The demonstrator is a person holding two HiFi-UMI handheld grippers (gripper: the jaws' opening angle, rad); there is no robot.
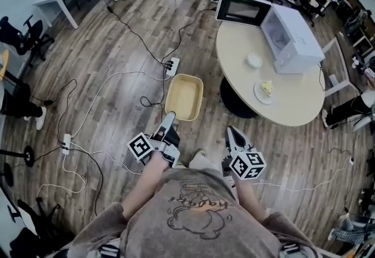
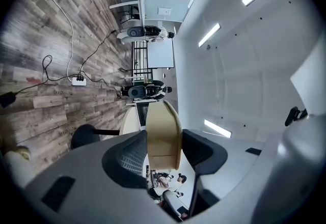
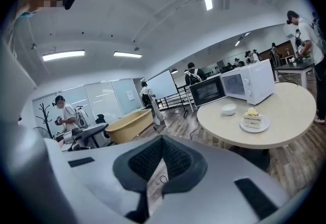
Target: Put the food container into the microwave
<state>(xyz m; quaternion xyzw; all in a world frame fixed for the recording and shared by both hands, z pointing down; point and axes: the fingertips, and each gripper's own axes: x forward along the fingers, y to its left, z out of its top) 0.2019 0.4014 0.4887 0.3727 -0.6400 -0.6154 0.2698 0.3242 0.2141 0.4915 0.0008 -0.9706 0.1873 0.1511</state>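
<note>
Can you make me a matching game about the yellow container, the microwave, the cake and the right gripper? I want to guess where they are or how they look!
Things:
1. container
2. microwave
3. cake
4. right gripper

Places or states:
A. door open, on the table
B. on a plate
C. shut, holding nothing
D. held by the left gripper, above the floor

Pairs: 1-D, 2-A, 3-B, 4-C
</note>
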